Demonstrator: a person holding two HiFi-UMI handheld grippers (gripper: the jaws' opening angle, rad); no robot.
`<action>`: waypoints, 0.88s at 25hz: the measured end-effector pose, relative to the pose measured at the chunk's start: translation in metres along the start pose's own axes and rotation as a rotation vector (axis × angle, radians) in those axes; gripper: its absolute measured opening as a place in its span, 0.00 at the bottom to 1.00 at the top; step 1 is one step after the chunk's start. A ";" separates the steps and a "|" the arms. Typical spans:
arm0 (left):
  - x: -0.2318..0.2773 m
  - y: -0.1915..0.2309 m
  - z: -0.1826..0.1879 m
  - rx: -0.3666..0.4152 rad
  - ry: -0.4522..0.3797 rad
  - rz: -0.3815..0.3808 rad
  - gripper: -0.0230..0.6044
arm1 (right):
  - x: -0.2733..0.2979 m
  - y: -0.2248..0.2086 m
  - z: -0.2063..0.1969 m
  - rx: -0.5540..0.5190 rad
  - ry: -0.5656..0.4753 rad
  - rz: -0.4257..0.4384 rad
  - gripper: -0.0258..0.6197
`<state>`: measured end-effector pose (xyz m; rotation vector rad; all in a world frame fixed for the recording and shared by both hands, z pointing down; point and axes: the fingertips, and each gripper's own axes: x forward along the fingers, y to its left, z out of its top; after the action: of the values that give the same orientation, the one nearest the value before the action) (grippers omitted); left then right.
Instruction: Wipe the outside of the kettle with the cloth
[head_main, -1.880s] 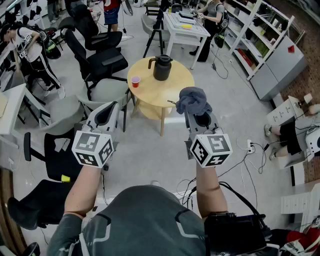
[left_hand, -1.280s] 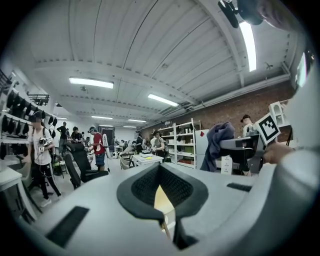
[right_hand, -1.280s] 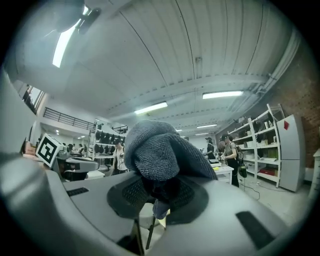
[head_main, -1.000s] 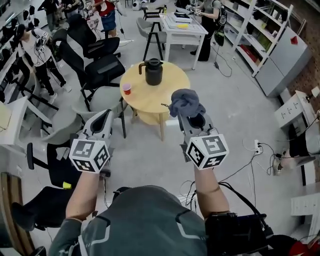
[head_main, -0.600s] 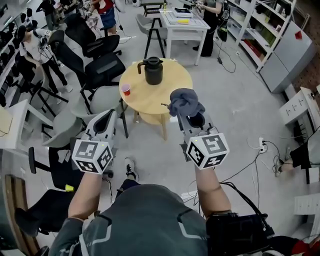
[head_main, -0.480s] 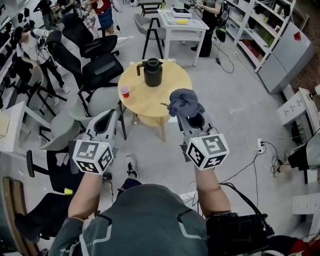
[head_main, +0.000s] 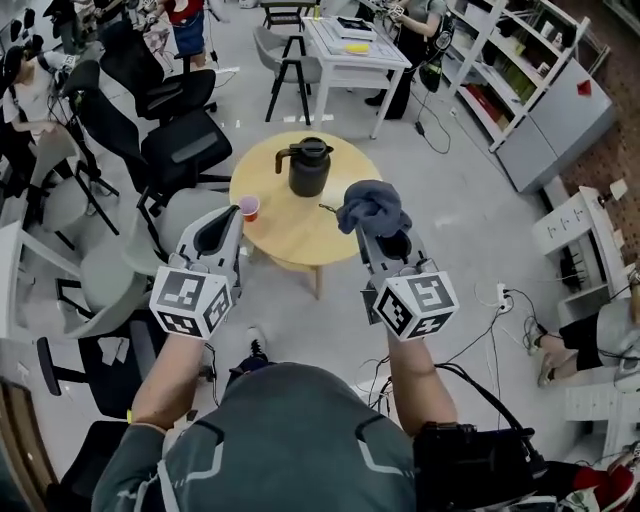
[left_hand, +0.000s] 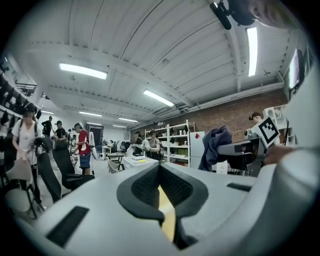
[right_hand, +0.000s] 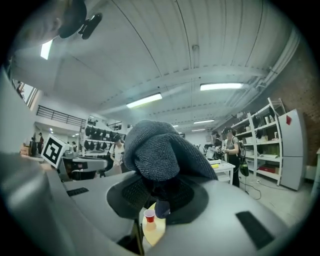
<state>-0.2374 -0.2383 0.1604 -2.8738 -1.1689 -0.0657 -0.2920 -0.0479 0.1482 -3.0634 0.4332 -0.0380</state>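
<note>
A dark kettle stands on a round wooden table ahead of me in the head view. My right gripper is shut on a bunched grey-blue cloth, held in the air over the table's near right edge, short of the kettle. In the right gripper view the cloth bulges out over the gripper. My left gripper hovers at the table's near left edge, shut with nothing in it. In the left gripper view its pads meet.
A small red cup stands on the table's left side, close to the left gripper's tip. Black office chairs crowd the left. A white desk, shelves and people stand beyond. Cables lie on the floor at right.
I have walked closer to the round table; it and the kettle sit nearer and lower in the head view. Both grippers keep their pose, the cloth still held.
</note>
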 end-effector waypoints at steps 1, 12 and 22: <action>0.006 0.010 -0.001 0.002 0.001 -0.010 0.05 | 0.011 0.001 -0.001 -0.003 0.007 -0.005 0.17; 0.047 0.106 -0.018 -0.029 -0.004 -0.093 0.05 | 0.109 0.007 -0.004 -0.008 0.044 -0.116 0.17; 0.086 0.129 -0.040 -0.046 0.027 -0.091 0.05 | 0.164 0.004 -0.021 0.003 0.095 -0.080 0.17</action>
<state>-0.0867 -0.2722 0.2024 -2.8478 -1.3097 -0.1348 -0.1367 -0.0985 0.1717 -3.0836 0.3151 -0.1873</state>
